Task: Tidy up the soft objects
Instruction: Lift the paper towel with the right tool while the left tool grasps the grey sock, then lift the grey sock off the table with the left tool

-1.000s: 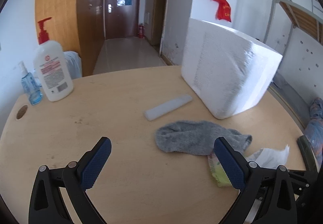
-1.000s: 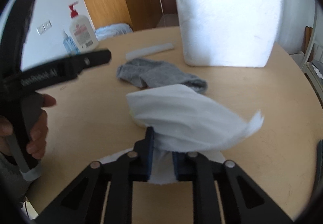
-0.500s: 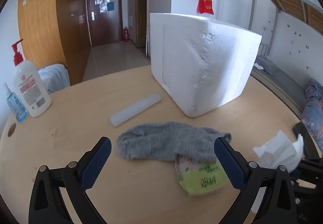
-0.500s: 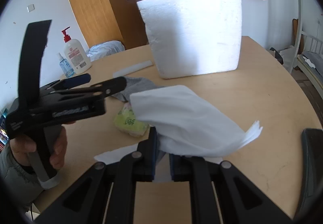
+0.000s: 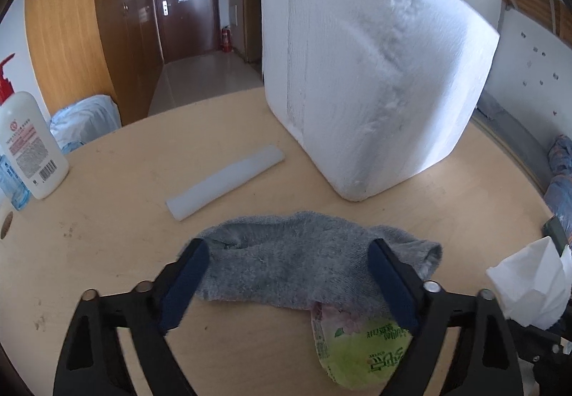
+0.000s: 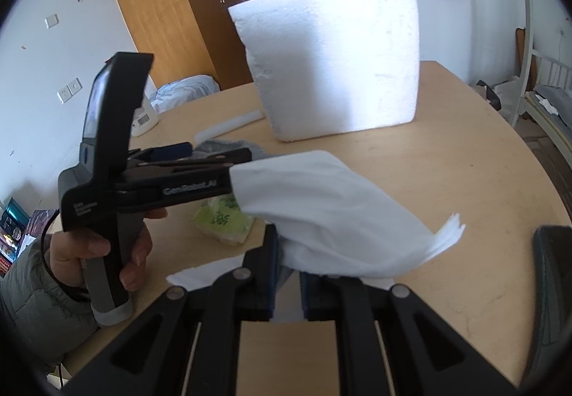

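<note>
While the right gripper (image 6: 286, 283) keeps its jaws clenched on a white tissue (image 6: 332, 203), which it holds up above the round wooden table (image 5: 107, 188), the left gripper (image 5: 286, 283) has come forward and down compared with a second ago, and its jaws, which were fully spread then, are now closing. A second ago the grey sock (image 5: 304, 260) lay ahead of the blue pads, more to the right side; now it lies between them, with the left pad (image 5: 180, 285) at the sock's left end and the right pad (image 5: 393, 288) over its right part, so that the toe end sticks out past that pad. I judge the pads are not yet pressing the cloth, because the sock looks flat and not bunched. This change means, in my opinion, that the sock is the next soft thing to be taken. A green tissue packet (image 5: 357, 349) lies partly under the near edge of the sock, close to the right pad, and it could be caught together with the sock. The white foam box (image 5: 364, 81) stands behind the sock, and a pale flat strip (image 5: 225, 181) lies apart on the left of it. Whether the box is open on top, I cannot tell.
</note>
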